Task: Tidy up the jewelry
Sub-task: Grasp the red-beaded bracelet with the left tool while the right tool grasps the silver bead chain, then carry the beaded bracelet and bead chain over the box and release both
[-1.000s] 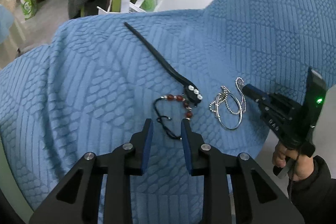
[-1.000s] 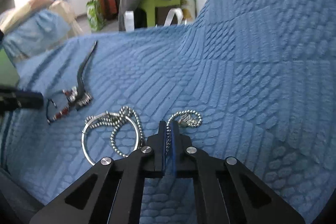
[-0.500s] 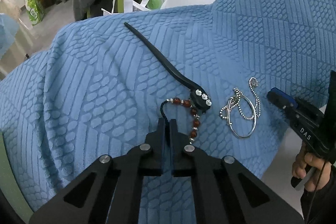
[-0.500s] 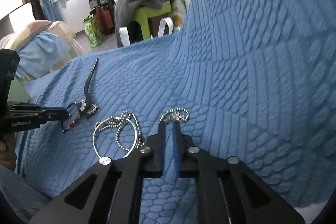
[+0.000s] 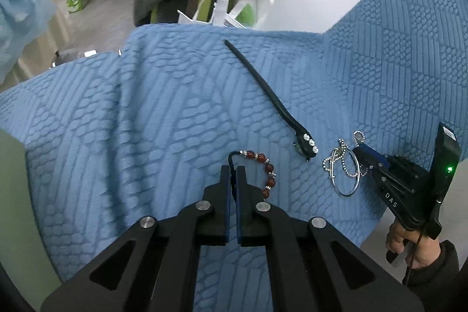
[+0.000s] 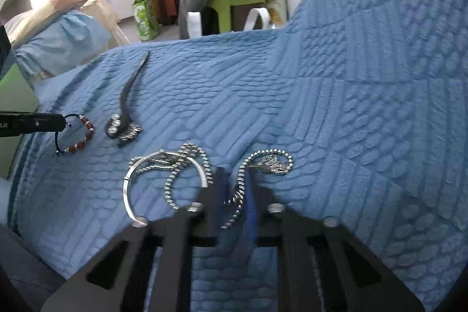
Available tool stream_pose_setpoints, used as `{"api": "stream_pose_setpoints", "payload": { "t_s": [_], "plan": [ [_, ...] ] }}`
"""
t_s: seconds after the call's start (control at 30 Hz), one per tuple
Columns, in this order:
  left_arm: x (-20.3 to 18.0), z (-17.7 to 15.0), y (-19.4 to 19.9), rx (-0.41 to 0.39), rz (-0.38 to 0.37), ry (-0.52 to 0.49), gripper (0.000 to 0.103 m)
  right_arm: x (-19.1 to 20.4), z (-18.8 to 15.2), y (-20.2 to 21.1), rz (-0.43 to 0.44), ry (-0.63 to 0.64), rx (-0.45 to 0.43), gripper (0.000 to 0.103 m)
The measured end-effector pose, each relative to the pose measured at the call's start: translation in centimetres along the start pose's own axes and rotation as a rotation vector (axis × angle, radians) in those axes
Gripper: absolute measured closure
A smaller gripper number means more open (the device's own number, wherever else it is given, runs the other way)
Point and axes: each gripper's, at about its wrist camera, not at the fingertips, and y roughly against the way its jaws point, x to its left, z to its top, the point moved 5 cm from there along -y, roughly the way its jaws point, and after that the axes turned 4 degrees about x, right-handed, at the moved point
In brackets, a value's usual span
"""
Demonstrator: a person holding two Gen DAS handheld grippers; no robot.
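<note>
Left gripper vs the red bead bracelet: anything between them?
Nothing visible. The left gripper is already shut on the red bead bracelet by its dark cord. The black hair stick lies apart, off to one side.

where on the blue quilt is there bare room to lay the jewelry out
Bare quilt spreads wide left of the black hair stick, and right of the silver ball chain. Crowded strip: red bead bracelet, stick head, silver bangle tangled with chain.
</note>
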Motion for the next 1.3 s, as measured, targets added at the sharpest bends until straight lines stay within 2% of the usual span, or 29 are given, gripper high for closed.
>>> {"api": "stream_pose_setpoints", "payload": {
  "t_s": [0.2,0.37,0.57,0.9,1.07,1.17,1.3],
  "plan": [
    [0.7,-0.5,2.0,-0.024,0.005,0.005,0.101,-0.1,-0.6,1.0,0.015,-0.091,-0.024,0.099],
    [1.0,-1.0,4.1,-0.049,0.014,0.008,0.101,-0.2,-0.4,3.7,0.026,-0.148,-0.051,0.099],
    [1.3,-1.6,6.4,-0.069,-0.012,0.027,0.101,0.2,0.2,6.6,0.045,-0.183,-0.081,0.099],
    [0.6,-1.5,13.0,-0.129,-0.044,0.023,0.101,3.3,5.1,14.6,0.07,-0.166,-0.183,0.099],
    [1.5,-1.7,16.7,-0.159,-0.035,0.033,0.101,5.6,7.5,17.8,0.085,-0.13,-0.235,0.099],
    [2.2,-1.9,18.5,-0.149,-0.022,0.049,0.101,7.1,8.7,19.7,0.095,-0.117,-0.242,0.099],
    [3.3,-2.0,21.9,-0.173,-0.004,0.057,0.101,9.9,10.8,22.2,0.125,-0.088,-0.253,0.099]
  ]
}}
